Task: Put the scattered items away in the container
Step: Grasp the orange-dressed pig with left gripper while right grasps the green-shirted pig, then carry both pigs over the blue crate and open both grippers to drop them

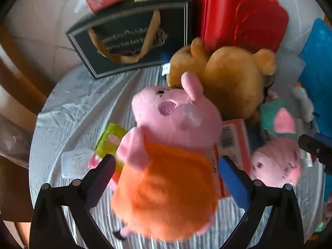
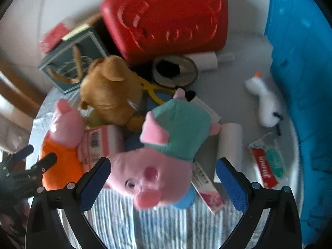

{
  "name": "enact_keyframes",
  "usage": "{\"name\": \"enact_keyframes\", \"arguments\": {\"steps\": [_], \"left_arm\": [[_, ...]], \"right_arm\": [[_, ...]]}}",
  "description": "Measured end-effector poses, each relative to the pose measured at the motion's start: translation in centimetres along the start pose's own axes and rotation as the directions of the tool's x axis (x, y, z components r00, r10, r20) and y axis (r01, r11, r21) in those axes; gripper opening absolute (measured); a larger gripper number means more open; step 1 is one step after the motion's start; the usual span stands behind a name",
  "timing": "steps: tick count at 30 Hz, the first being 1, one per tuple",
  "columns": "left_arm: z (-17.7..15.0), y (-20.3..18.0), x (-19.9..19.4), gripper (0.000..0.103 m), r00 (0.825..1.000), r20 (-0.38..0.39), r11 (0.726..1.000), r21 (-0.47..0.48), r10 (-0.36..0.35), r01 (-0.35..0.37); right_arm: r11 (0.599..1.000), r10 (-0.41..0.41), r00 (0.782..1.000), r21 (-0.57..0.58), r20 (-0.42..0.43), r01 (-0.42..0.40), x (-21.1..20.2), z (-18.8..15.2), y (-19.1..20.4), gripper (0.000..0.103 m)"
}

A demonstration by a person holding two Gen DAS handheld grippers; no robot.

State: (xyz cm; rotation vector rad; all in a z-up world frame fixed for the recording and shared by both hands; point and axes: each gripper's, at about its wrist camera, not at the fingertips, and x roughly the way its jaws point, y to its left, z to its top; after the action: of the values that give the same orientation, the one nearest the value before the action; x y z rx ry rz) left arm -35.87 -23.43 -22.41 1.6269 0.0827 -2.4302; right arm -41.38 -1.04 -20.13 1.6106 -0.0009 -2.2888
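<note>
A pink pig plush in an orange dress [image 1: 166,166] lies on the striped cloth between the open jaws of my left gripper [image 1: 168,178]; the fingers stand apart from it. It also shows at the left of the right wrist view [image 2: 62,137]. A pink pig plush in a teal shirt [image 2: 166,151] lies between the open jaws of my right gripper [image 2: 161,180], and shows at the right of the left wrist view [image 1: 278,145]. A blue container [image 2: 300,83] stands at the right edge. A brown bear plush [image 1: 228,78] lies behind the pigs.
A red case [image 2: 166,18] and a dark gift bag [image 1: 128,39] stand at the back. A small white snowman plush [image 2: 265,103], a toothpaste packet [image 2: 267,166], a tape roll [image 2: 176,70], yellow scissors [image 2: 153,91], a red-white box [image 2: 99,143] and a green packet [image 1: 110,143] lie around.
</note>
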Motion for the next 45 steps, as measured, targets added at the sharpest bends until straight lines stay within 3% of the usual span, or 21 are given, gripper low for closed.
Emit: {"name": "enact_keyframes", "arguments": {"steps": [5, 7, 9, 10, 11, 12, 14, 18, 24, 29, 34, 40, 45], "left_arm": [[1.1, 0.1, 3.6, 0.101, 0.998, -0.061, 1.000, -0.002, -0.006, 0.006], [1.1, 0.0, 4.4, 0.089, 0.998, -0.069, 1.000, 0.001, -0.005, 0.005], [1.3, 0.1, 4.4, 0.084, 0.999, -0.052, 1.000, -0.016, -0.010, 0.009], [1.2, 0.1, 4.2, 0.080, 0.999, -0.037, 1.000, -0.023, -0.007, 0.006], [1.1, 0.2, 3.8, 0.079, 1.000, -0.021, 1.000, -0.027, -0.002, 0.002], [0.9, 0.2, 3.2, 0.078, 1.000, -0.003, 1.000, -0.031, 0.000, 0.000], [0.5, 0.2, 2.0, 0.077, 0.999, 0.030, 0.999, -0.038, 0.018, -0.017], [-0.6, 0.1, -1.4, 0.077, 0.993, 0.106, 0.998, -0.044, 0.046, -0.041], [-2.6, -0.8, -7.4, 0.077, 0.978, 0.207, 0.999, -0.038, 0.021, -0.013], [-4.8, -2.5, -13.6, 0.077, 0.951, 0.309, 1.000, -0.014, -0.005, 0.010], [-6.7, -5.3, -19.7, 0.077, 0.909, 0.413, 0.998, 0.035, -0.064, 0.054], [-7.7, -11.8, -26.8, 0.077, 0.847, 0.508, 0.987, 0.119, -0.153, 0.107], [-7.4, -20.3, -31.8, 0.077, 0.789, 0.566, 0.969, 0.189, -0.240, 0.160]], "right_arm": [[1.000, -0.013, 0.996, 0.015, -0.085, 0.014, 4.6, 1.2, -0.4, 0.103], [1.000, -0.015, 0.994, 0.009, -0.104, 0.016, 6.2, 1.3, -0.2, 0.103], [1.000, -0.028, 0.993, -0.005, -0.115, 0.027, 7.5, 1.3, 0.0, 0.103], [0.999, -0.049, 0.993, -0.019, -0.112, 0.047, 8.0, 1.3, 0.1, 0.101], [0.996, -0.083, 0.992, -0.040, -0.095, 0.079, 8.1, 1.1, 0.3, 0.089], [0.994, -0.104, 0.992, -0.053, -0.075, 0.100, 7.9, 1.0, 0.3, 0.082], [0.995, -0.091, 0.994, -0.056, -0.054, 0.088, 7.3, 0.6, 0.3, 0.077], [0.996, -0.067, 0.998, -0.057, -0.007, 0.066, 5.1, -0.7, 0.3, 0.076], [0.993, -0.036, 0.993, -0.107, 0.109, 0.048, -1.5, -3.1, 2.2, 0.075], [0.990, 0.003, 0.972, -0.139, 0.233, 0.030, -8.9, -4.8, 3.3, 0.075], [0.988, 0.006, 0.934, -0.145, 0.356, 0.049, -15.8, -6.3, 3.6, 0.075], [0.989, -0.019, 0.869, -0.116, 0.495, 0.088, -25.9, -8.5, -0.4, 0.075], [0.987, -0.072, 0.799, -0.075, 0.596, 0.145, -33.7, -9.7, -6.5, 0.075]]}}
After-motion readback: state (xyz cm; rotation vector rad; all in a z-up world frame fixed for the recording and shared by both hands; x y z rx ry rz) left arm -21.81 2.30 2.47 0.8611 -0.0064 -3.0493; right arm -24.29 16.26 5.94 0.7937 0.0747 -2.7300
